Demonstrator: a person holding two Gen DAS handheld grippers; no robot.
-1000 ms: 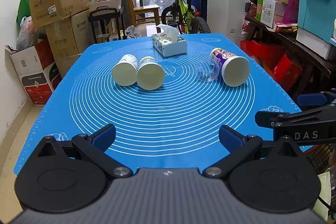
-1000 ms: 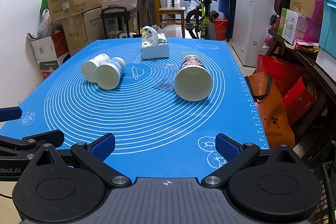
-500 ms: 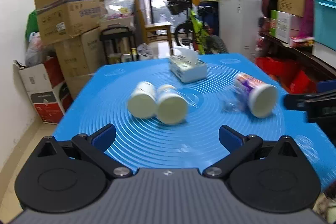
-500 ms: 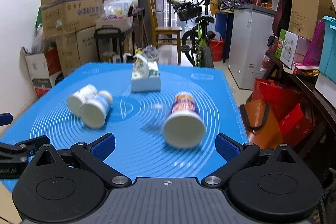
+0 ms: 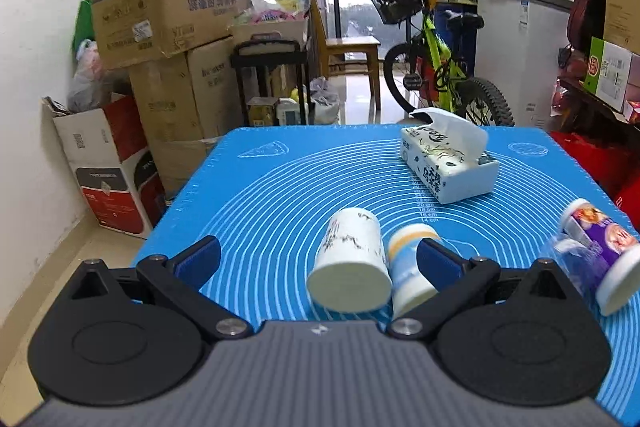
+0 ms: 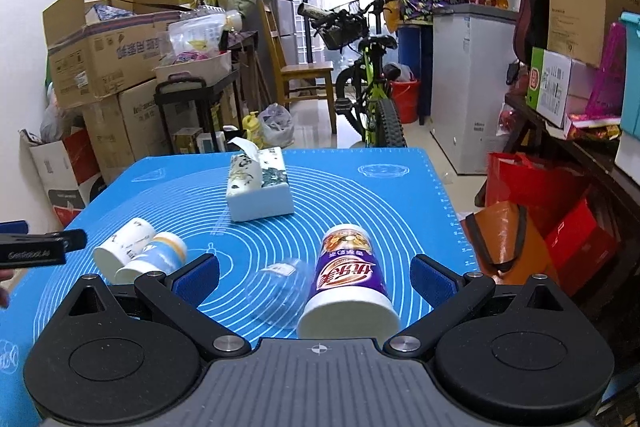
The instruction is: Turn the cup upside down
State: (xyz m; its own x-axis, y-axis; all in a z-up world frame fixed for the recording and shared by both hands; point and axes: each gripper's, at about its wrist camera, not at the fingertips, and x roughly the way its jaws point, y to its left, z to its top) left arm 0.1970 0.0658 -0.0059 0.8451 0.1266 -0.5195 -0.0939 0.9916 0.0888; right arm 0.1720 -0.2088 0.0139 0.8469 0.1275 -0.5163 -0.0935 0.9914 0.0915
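Several cups lie on their sides on the blue mat (image 5: 280, 187). A white cup (image 5: 350, 261) and a white-and-blue cup (image 5: 408, 267) lie side by side, between the fingers of my open left gripper (image 5: 318, 261). A purple cup (image 6: 350, 281) and a clear plastic cup (image 6: 280, 287) lie between the fingers of my open right gripper (image 6: 316, 275). The purple cup also shows in the left wrist view (image 5: 604, 255). The white pair shows in the right wrist view (image 6: 128, 251). Both grippers are empty.
A tissue box (image 5: 448, 163) stands at the back of the mat and also shows in the right wrist view (image 6: 258, 191). Cardboard boxes (image 5: 160, 19) are stacked left of the table. A bicycle (image 6: 360, 75) stands behind it. Red bags (image 6: 532, 203) sit to the right.
Both grippers have moved forward and lower toward the cups. The left now frames the white pair, the right frames the purple and clear cups. The cups have not moved.
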